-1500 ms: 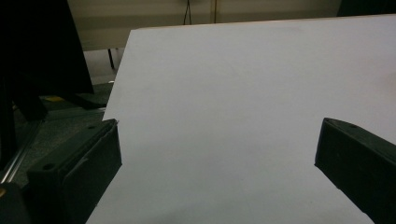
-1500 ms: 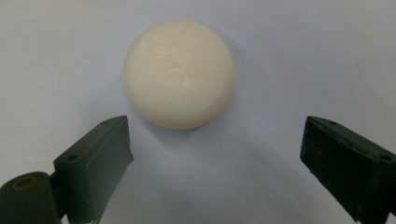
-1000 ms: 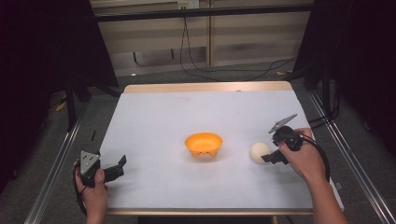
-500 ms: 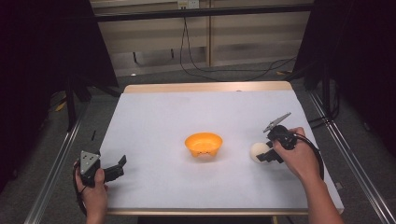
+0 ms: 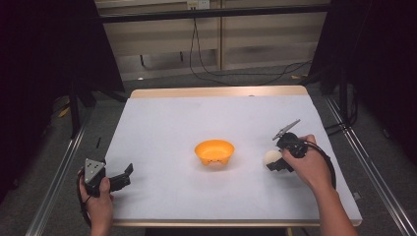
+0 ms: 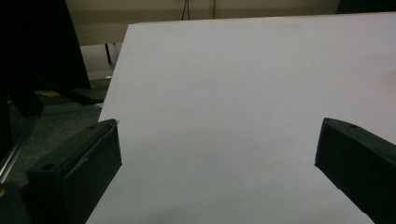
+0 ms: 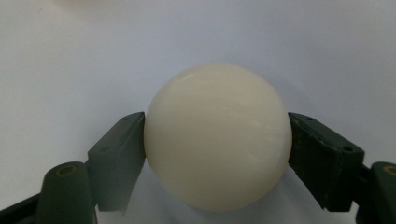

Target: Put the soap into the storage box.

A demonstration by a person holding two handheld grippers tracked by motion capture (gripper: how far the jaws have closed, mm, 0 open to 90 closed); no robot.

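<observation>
Cream ball point(image 7: 217, 137) pinched between jaws of my right hand-held gripper point(image 5: 276, 162), low over white table point(image 5: 162, 123), right of orange bowl point(image 5: 214, 151). Grasp made; carry to bowl likely remains. Left hand-held gripper point(image 5: 125, 173) spread, idle.

Orange bowl point(image 5: 214, 152) mid-table; white table point(image 5: 196, 118)

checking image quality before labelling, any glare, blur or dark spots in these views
High view: sharp, table evenly lit, surroundings nearly black. Right gripper view: ball in close-up with a soft sheen on top, no harsh glare, faint shadow beneath. Left gripper view: dim and a little soft, dark at the left edge.
</observation>
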